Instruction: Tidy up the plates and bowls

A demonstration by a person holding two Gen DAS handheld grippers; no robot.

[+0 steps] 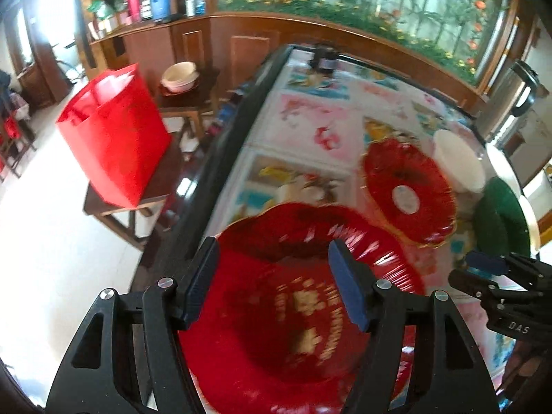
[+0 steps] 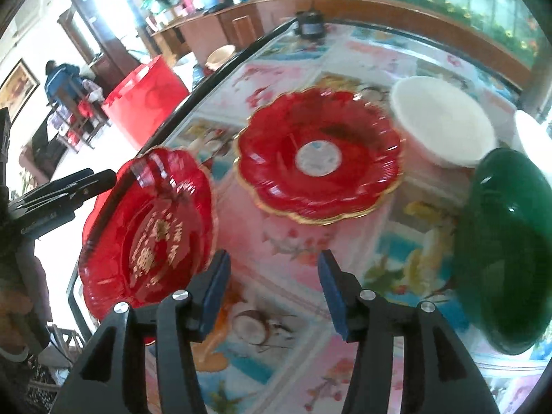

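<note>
A red scalloped plate with gold lettering (image 1: pixel 276 327) (image 2: pixel 151 234) lies at the table's left edge and juts a little past it. My left gripper (image 1: pixel 272 269) (image 2: pixel 69 186) hangs open just above this plate, pads clear of it. Farther in sits a second red plate with a gold rim and a white centre (image 1: pixel 383 172) (image 2: pixel 317 158). Behind it stands a white bowl (image 1: pixel 455 158) (image 2: pixel 445 124), and a dark green bowl (image 1: pixel 500 217) (image 2: pixel 503 234) is at the right. My right gripper (image 2: pixel 272 272) (image 1: pixel 490 265) is open over bare tablecloth with nothing between its fingers.
The table (image 2: pixel 286 314) wears a glossy flowered cloth with a black rim. A small black device (image 1: pixel 324 58) stands at its far edge. Left of the table, a red bag (image 1: pixel 114 131) rests on a wooden stool and pale bowls (image 1: pixel 179 76) on another. A seated person (image 2: pixel 58 79) is far off.
</note>
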